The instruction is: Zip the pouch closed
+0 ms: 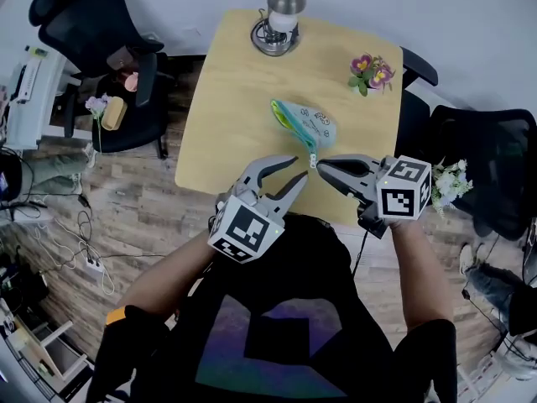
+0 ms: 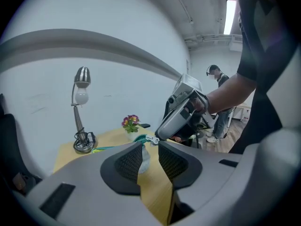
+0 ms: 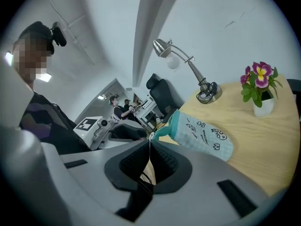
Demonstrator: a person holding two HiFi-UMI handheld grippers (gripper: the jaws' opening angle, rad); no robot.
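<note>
Pouch (image 1: pixel 309 124), pale teal with small printed figures, is over the near part of the wooden table (image 1: pixel 239 99), in front of the person; its nearest end is at the tips of the right gripper (image 1: pixel 321 164), where a small metal zipper pull (image 1: pixel 313 159) shows; the right gripper's jaws are pressed together, and in the right gripper view the teal-edged end of the pouch (image 3: pixel 202 135) runs straight into their closed tips, so the tongs are pinching it there by the zipper end; that end is raised toward the gripper, though I cannot tell whether the far end rests on the tabletop.

Left gripper (image 1: pixel 299 167) sits just beside the right one, tips pointing toward the same end of the pouch; its jaws stand part way apart with nothing pressed between the pads; in the left gripper view the pouch (image 2: pixel 143 160) shows through the gap beyond them, and the right gripper's nose comes in from the upper right, close to the left tips.

At the far edge of the table stands a silver desk lamp (image 1: pixel 281 15); a small pot of purple and yellow flowers (image 1: pixel 371 72) is toward the right edge, well apart from the pouch; a black office chair (image 1: pixel 92 23) stands off the left side on the wooden floor.
</note>
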